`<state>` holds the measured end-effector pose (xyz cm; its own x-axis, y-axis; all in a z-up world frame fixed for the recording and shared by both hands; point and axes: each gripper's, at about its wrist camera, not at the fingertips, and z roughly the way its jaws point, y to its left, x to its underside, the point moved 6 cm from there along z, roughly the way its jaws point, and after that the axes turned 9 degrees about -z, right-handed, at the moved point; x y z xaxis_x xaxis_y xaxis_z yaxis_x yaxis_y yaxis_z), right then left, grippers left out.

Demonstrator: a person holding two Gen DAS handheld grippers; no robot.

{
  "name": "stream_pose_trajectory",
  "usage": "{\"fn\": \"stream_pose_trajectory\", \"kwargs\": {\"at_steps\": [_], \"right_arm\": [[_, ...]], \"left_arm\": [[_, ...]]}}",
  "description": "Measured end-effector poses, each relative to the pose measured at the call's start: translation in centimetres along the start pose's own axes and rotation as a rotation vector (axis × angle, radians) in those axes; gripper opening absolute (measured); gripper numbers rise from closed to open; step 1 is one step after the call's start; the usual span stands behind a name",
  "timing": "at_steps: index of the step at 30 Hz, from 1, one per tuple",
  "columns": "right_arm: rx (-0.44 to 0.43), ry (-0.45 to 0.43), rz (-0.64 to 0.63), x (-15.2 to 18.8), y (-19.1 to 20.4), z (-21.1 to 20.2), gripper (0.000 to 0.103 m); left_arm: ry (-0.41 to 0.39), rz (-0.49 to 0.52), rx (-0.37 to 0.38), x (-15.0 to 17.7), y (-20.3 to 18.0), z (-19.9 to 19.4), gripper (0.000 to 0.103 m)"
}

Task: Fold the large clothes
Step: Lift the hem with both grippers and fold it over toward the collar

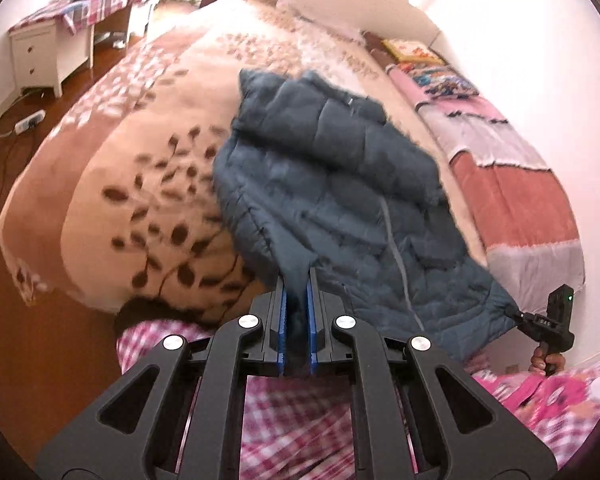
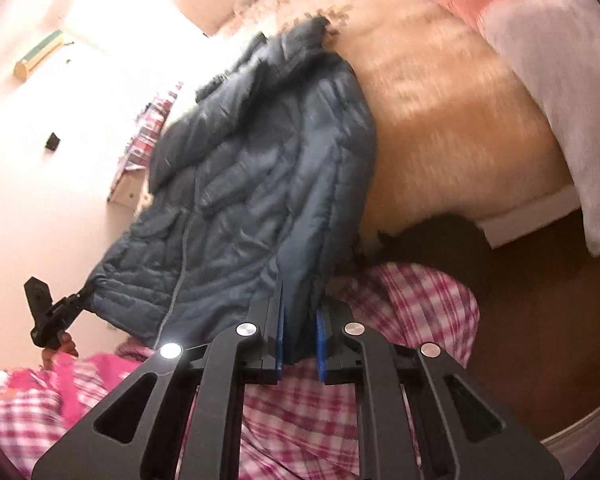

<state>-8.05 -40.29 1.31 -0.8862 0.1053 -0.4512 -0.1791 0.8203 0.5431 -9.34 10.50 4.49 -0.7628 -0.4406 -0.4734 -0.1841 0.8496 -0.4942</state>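
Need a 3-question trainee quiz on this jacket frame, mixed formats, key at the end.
1. True or false: the left claw and the right claw each pinch a bottom corner of the blue puffer jacket.
2. Multiple choice: the jacket's far end lies on
A. the wooden floor
B. the floral blanket on the bed
C. the white nightstand
3. Short answer: what runs down the middle of the jacket's front?

Key:
1. True; both are shut on the hem, one at each corner.
2. B
3. A grey zipper.
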Motion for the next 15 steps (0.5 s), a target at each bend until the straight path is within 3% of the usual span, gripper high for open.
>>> {"fn": "stream_pose_trajectory", "kwargs": {"at_steps": [5,15], "right_arm": [[-0.045,-0.103,-0.027,-6.1,1.7,-1.9,0.013],[-0.044,-0.216,-0.071,-24.4,4.4,-0.4,0.013]], "left_arm": [[-0.075,0.023,0.053,-5.6,-2.5,-0.8,0.008],[-0.188,-0.039,0.127,-19.8,-5.4,1.6,0.009]]}}
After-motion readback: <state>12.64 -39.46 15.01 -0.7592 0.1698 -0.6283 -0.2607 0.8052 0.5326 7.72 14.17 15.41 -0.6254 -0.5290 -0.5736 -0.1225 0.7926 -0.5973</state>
